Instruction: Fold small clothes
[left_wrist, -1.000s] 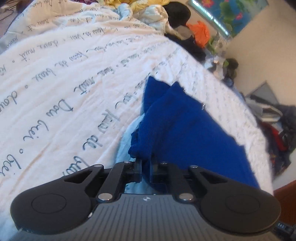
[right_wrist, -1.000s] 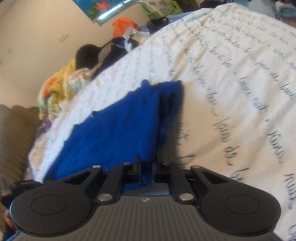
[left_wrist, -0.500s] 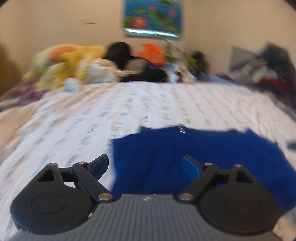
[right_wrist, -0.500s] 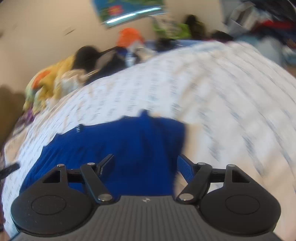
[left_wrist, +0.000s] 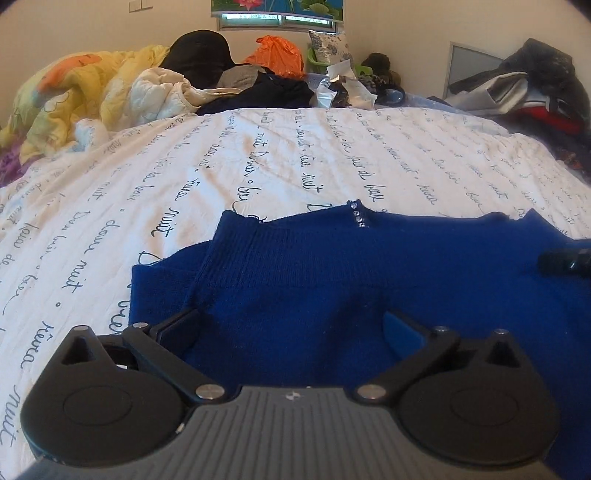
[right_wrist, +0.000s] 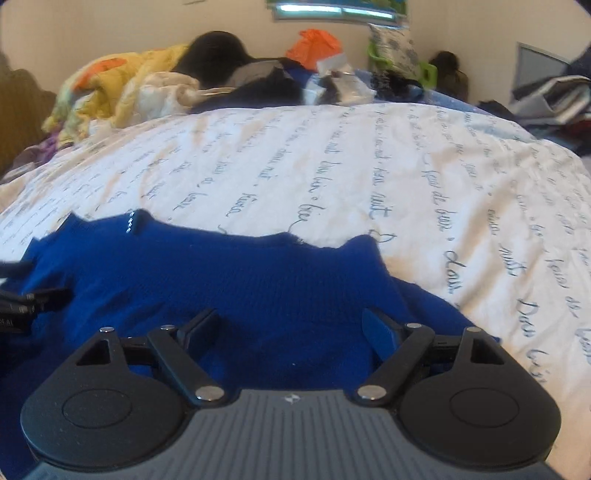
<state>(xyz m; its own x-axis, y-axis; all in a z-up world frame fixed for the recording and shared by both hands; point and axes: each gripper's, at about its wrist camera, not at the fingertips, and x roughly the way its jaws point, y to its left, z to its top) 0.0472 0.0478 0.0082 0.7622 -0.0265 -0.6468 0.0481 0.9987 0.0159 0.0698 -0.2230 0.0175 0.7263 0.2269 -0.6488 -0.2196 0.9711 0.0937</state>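
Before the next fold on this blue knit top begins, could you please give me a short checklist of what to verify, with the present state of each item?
1. Left hand-held gripper released: ok; its jaws have just been opening and stand wide, the fabric under them unpinched.
2. Right hand-held gripper released: ok; its jaws have just been opening too, nothing clamped.
3. Blue knit top resting on the white printed bedspread: ok.
4. Far edge of the top even: not ok; it runs wavy, with a notch near its right end.
5. Bedspread beyond the top free for the fold: ok.
6. Near edge of the top aligned: cannot tell; the gripper bodies hide it.
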